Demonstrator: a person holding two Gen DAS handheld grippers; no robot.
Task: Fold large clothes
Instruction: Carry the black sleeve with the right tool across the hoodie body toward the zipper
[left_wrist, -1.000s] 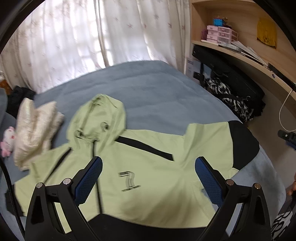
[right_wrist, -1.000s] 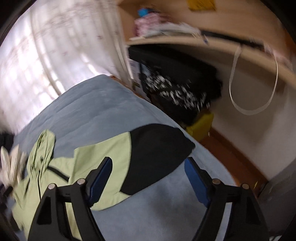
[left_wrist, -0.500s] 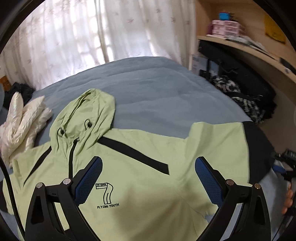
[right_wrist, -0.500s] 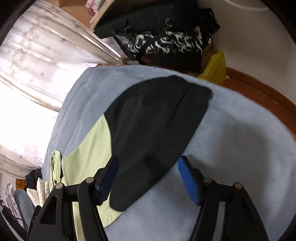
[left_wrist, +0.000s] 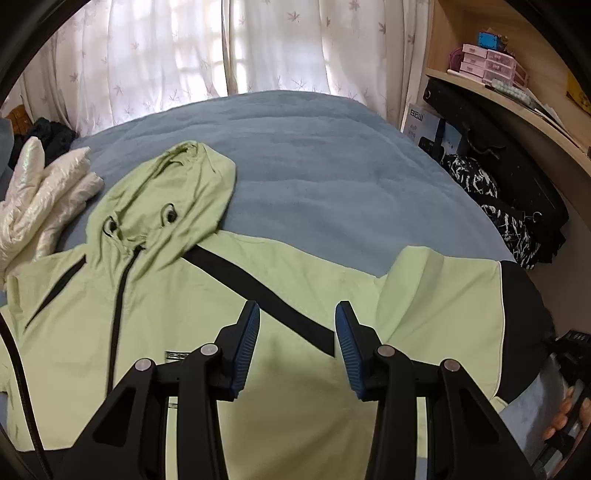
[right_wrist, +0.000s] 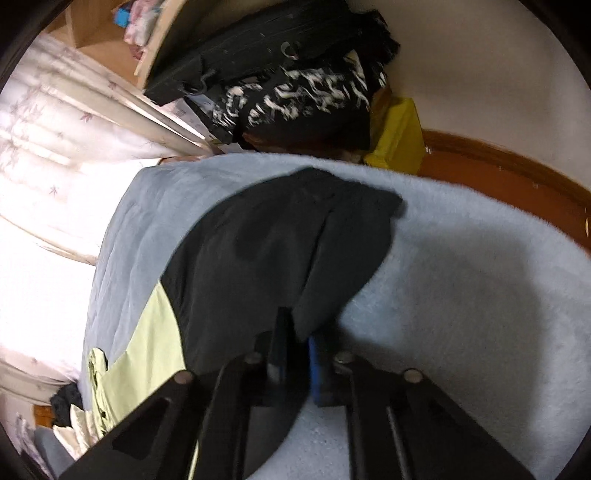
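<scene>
the lime-green hooded jacket (left_wrist: 207, 325) lies spread face up on the blue-grey bed cover (left_wrist: 332, 162), hood toward the curtains, sleeves stretched out across the bed. the left gripper (left_wrist: 297, 345) is closing over the chest, pads not yet touching cloth. the right gripper (right_wrist: 295, 354) pinches the black sleeve end (right_wrist: 288, 251). it looks thin, light and floppy, so take it by cuffs and hem.

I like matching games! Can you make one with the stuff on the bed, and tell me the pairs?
Things:
1. hood
2. puffy jacket
3. sleeve end
4. blanket

Colours:
A. blue
B. black
C. light green
D. creamy white

Pairs: 1-C, 2-D, 3-B, 4-A
</scene>
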